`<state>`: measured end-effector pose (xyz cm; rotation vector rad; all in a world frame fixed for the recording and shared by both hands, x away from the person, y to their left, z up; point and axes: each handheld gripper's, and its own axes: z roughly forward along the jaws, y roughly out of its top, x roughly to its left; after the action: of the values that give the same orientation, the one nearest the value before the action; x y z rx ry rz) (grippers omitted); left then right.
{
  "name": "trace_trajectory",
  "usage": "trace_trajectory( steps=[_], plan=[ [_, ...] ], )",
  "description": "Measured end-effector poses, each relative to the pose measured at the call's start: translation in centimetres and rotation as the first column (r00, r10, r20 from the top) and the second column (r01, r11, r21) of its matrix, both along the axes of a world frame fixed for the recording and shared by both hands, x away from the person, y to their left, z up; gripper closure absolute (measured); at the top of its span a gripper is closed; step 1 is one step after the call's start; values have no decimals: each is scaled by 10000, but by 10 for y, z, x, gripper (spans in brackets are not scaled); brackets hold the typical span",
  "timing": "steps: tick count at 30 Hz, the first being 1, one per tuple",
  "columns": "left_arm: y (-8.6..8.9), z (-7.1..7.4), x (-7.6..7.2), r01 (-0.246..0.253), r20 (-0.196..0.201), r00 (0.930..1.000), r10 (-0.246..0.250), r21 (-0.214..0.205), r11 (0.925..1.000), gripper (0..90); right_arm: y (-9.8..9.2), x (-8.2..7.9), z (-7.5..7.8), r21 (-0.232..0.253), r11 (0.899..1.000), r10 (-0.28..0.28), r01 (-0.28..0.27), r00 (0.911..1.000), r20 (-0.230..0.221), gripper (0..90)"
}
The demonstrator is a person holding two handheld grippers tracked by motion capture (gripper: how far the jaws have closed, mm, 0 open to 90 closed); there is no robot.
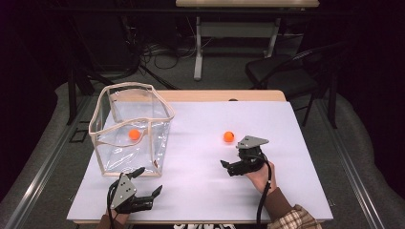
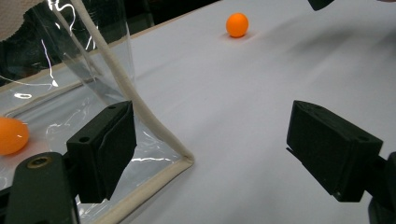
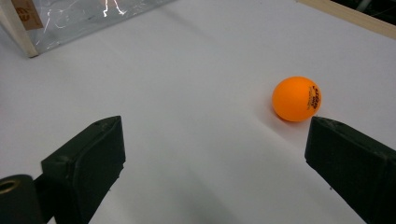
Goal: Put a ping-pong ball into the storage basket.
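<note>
A clear plastic bin (image 1: 129, 125) with beige trim stands upright on the left of the white table (image 1: 200, 195). One orange ball (image 1: 134, 135) lies inside it, and a second orange ball (image 1: 229, 137) lies loose on the table to its right. My left gripper (image 1: 150, 180) is open just in front of the bin's near corner. In the left gripper view that corner seam (image 2: 140, 109) runs beside the left jaw, with the inner ball (image 2: 11, 135) behind the plastic. My right gripper (image 1: 231, 156) is open just short of the loose ball (image 3: 297, 99), which sits past the right jaw's tip.
A black chair (image 1: 286, 71) and a desk frame (image 1: 198, 47) with cables stand beyond the table's far wooden edge (image 1: 219, 95). The table's near edge lies close behind both hands. White surface stretches between the bin and the loose ball.
</note>
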<state>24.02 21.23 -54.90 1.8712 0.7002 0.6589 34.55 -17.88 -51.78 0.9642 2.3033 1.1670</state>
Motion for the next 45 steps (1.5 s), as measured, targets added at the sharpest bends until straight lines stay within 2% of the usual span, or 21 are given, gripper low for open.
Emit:
trace_trajectory(
  steps=[6, 13, 30, 36, 45],
  plan=[
    [0, 0, 1, 13, 17, 10000, -13, 29, 10000, 159, -3, 7, -1, -41, 9997, -235, 235, 9997, -41, 42],
    [0, 0, -1, -51, 23, 10000, 51, -4, 10000, 159, -5, 22, -2, -128, 9987, -501, 499, 9987, -114, 37],
    [3, -2, 0, -67, -5, 10000, 67, -60, 10000, 159, -9, 55, -7, 49, 9950, -997, 1001, 9934, -561, 26],
    [1, -1, 0, -1, -40, 10000, 1, -32, 10000, 159, -6, 65, -9, -131, 9944, -1052, 1046, 9926, -608, 20],
    [0, -1, 1, 60, -57, 10000, -60, 26, 10000, 159, -1, 82, -13, -273, 9932, -1157, 1135, 9887, -952, 0]
  ],
)
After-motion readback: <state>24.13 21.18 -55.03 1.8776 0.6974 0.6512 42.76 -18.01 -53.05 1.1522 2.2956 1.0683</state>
